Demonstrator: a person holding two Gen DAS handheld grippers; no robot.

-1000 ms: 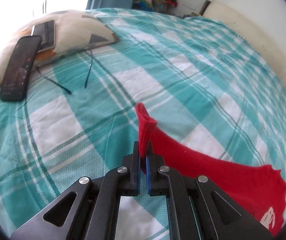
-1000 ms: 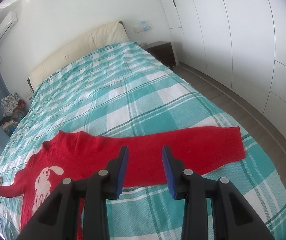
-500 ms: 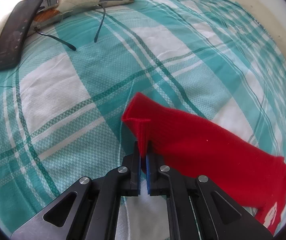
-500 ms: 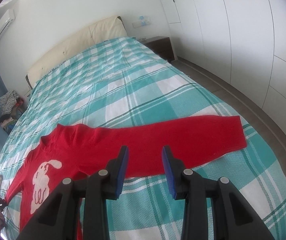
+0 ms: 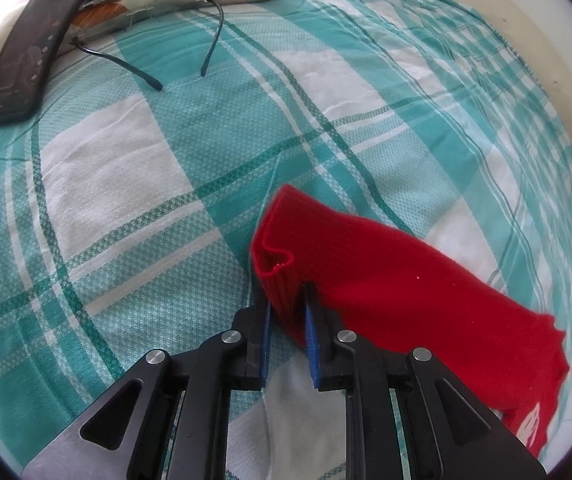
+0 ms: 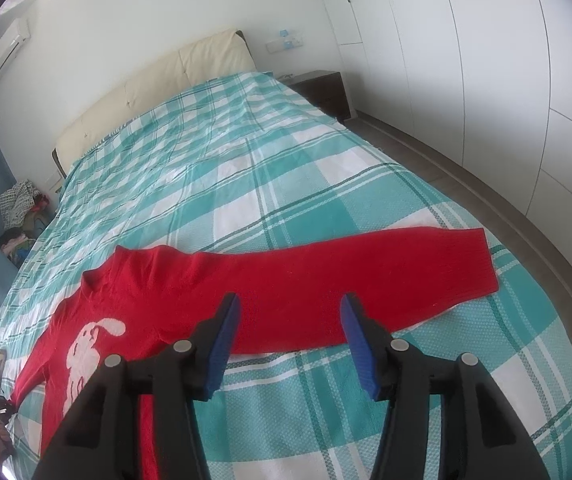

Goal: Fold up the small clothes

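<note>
Right wrist view shows a bed (image 6: pixel 286 184) under a teal-and-white checked cover, cream headboard (image 6: pixel 157 80) at the far end, white wardrobe doors (image 6: pixel 486 60) along one side. A red sweater (image 6: pixel 286 280) lies flat near the foot edge, its long axis running across the bed, one sleeve stretched towards the wardrobe-side edge, collar towards the headboard. My right gripper (image 6: pixel 290 336) hangs above that sleeve, jaws just widened, empty. My left gripper (image 5: pixel 288 332) has been easing apart; the other sleeve's cuff (image 5: pixel 281 264) sits between its blue pads, which no longer squeeze it
</note>
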